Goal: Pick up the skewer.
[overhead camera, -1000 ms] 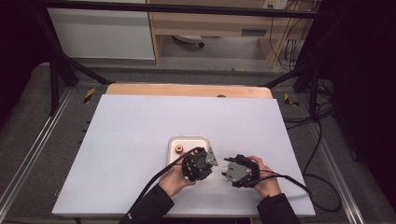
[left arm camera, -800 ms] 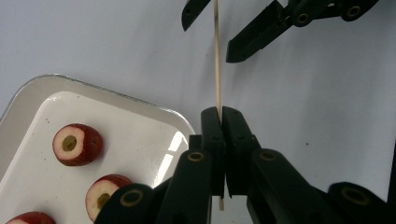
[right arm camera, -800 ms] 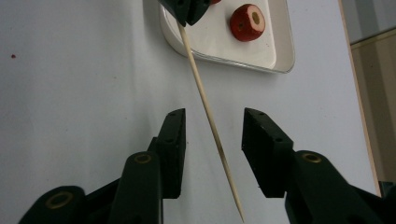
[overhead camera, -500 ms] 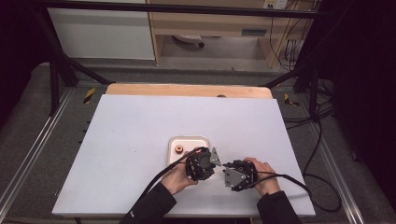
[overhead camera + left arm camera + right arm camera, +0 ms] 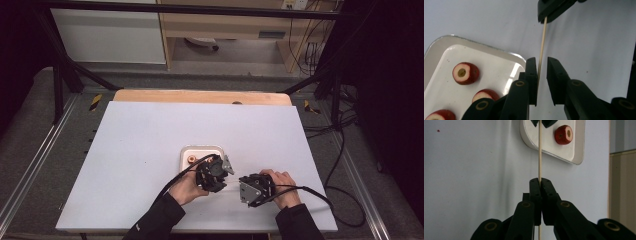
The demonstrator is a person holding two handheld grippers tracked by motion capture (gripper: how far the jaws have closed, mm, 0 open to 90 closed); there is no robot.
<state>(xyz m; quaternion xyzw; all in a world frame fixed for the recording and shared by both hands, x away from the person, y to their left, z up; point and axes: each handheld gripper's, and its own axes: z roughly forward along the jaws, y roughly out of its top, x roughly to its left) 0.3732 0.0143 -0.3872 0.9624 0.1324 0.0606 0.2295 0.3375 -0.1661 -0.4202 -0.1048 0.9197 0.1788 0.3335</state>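
Observation:
A thin wooden skewer (image 5: 539, 152) runs from my right gripper (image 5: 540, 180), which is shut on it, toward the white tray (image 5: 574, 157). Its other end passes between the jaws of my left gripper (image 5: 541, 62), which stand a little apart. There the skewer (image 5: 542, 42) rests against the left jaw only. Three red fruit pieces with pale cut faces (image 5: 465, 73) lie in the tray (image 5: 496, 67). In the high view the left gripper (image 5: 219, 175) and the right gripper (image 5: 248, 188) face each other just in front of the tray (image 5: 189, 150).
The white table top (image 5: 150, 140) spreads wide around the hands. A wooden strip (image 5: 200, 96) runs along its far edge. Black cables (image 5: 310, 190) trail from both grippers toward the front and right edges.
The right gripper has drifted slightly toward the front edge. The left gripper has edged a little toward the tray. The skewer still spans the two.

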